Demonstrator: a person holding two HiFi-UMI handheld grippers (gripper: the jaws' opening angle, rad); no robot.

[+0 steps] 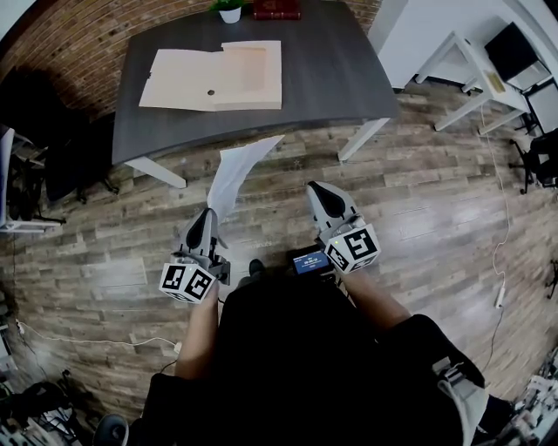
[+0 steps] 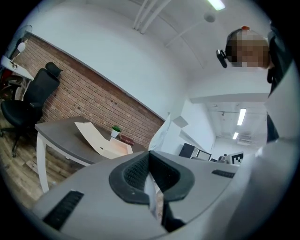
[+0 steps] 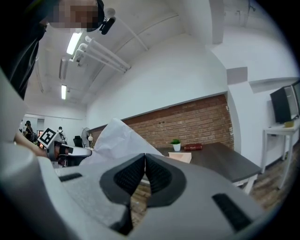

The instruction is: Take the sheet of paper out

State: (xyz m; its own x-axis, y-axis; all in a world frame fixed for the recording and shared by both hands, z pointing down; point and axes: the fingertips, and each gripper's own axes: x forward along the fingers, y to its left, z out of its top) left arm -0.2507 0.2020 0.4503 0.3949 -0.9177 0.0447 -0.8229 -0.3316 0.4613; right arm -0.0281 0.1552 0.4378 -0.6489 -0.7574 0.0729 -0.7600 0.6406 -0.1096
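Left hand-held gripper [image 1: 207,214] [image 2: 149,155]: held out level over the floor, in front of the table; its jaws are clamped on the lower edge of the sheet, whose thin white edge is seen pinched between the black ribbed pads.

Left marker cube [image 1: 187,281]: carried at the rear of that hand-held gripper, close to the person's forearm.

White sheet of paper [image 1: 237,170] [image 2: 161,136] [image 3: 115,138]: out of the folder and off the table; it is gripped at one end by the left hand-held gripper and rises from there, curled, toward the table's near edge, hanging in the air above the floor.

Right hand-held gripper [image 1: 316,186] [image 3: 144,157]: held level to the right of the sheet and apart from it; its jaws are brought together at the tips and nothing is seen between them.

Right marker cube [image 1: 353,247]: set at the rear of the right hand-held gripper.

Wood-plank floor [image 1: 418,200]: seen beneath both hand-held grippers and the hanging sheet.

Dark grey table with white legs [image 1: 331,78] [image 2: 56,133] [image 3: 220,157]: placed beyond both hand-held grippers, against the wall.

Cream cardboard folder [image 1: 187,83] [image 2: 96,138] [image 3: 180,157]: laid open and flat on the table's left half.

Small green plant in a white pot [image 1: 230,9] [image 2: 115,131] [image 3: 176,144]: stood at the table's far edge, behind the folder.

Dark red book [image 1: 277,10] [image 2: 126,139] [image 3: 193,147]: laid flat just beside the pot.

Red brick wall [image 2: 89,98] [image 3: 187,122]: seen behind the table.
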